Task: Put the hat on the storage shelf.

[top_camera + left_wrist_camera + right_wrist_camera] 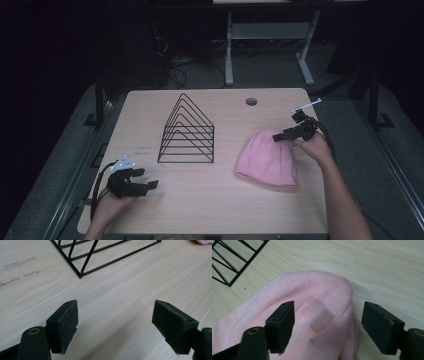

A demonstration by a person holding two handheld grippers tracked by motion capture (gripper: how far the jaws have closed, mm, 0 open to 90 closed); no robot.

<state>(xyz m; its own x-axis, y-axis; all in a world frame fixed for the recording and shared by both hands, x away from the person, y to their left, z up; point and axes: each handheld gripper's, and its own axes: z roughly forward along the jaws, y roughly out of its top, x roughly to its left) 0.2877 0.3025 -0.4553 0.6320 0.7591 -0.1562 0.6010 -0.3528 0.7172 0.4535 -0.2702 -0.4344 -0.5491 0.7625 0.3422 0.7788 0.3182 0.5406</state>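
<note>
A pink knitted hat lies flat on the right half of the wooden table. My right gripper hovers at the hat's far right edge, open, with its jaws spread over the hat's rounded crown. Left of the hat stands a black wire rack shaped like stacked triangles. My left gripper rests low at the table's near left corner, open, nothing between its jaws; bare wood lies under it, and the rack's corner sits beyond it.
A round cable hole sits near the table's far edge. Behind the table stand the legs of a white desk frame and tangled cables on the floor. Faint scuff marks show on the wood left of the rack.
</note>
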